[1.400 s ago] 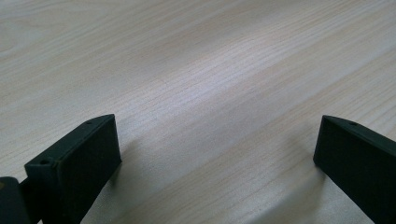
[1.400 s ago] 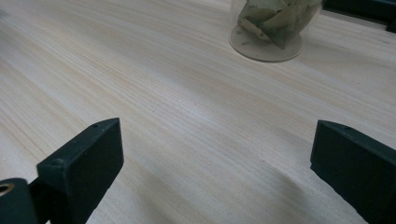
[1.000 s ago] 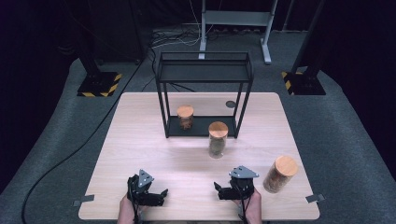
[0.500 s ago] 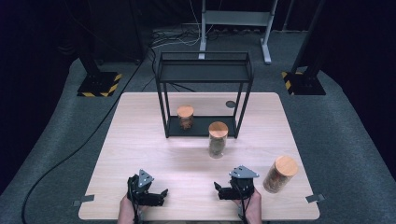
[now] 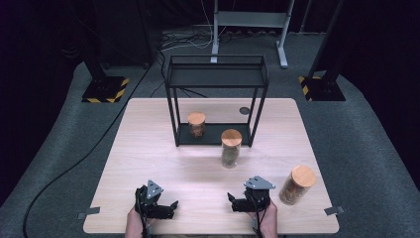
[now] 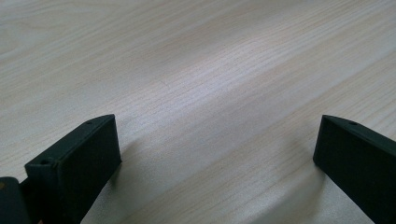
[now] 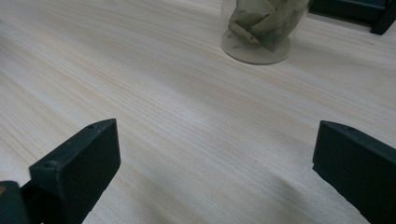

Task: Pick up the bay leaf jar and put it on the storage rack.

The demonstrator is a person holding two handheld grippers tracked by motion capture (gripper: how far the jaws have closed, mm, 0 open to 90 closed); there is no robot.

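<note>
Grippers parked at near table edge | left gripper point(image 5: 172, 204) jaws apart, empty | right gripper point(image 5: 233, 199) jaws just opened wide, empty | leaf jar point(image 5: 231, 148) ahead mid-table, before rack point(image 5: 216, 84) | next, likely: reach forward, straddle jar.

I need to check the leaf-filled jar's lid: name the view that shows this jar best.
The high view: the leaf-filled jar stands whole, cork lid included, before the rack. The right gripper view shows its base and leaves.

Three cork-lidded jars point(image 5: 231, 148) on table point(image 5: 148, 148), two claws point(image 5: 250, 201) nearby.
</note>
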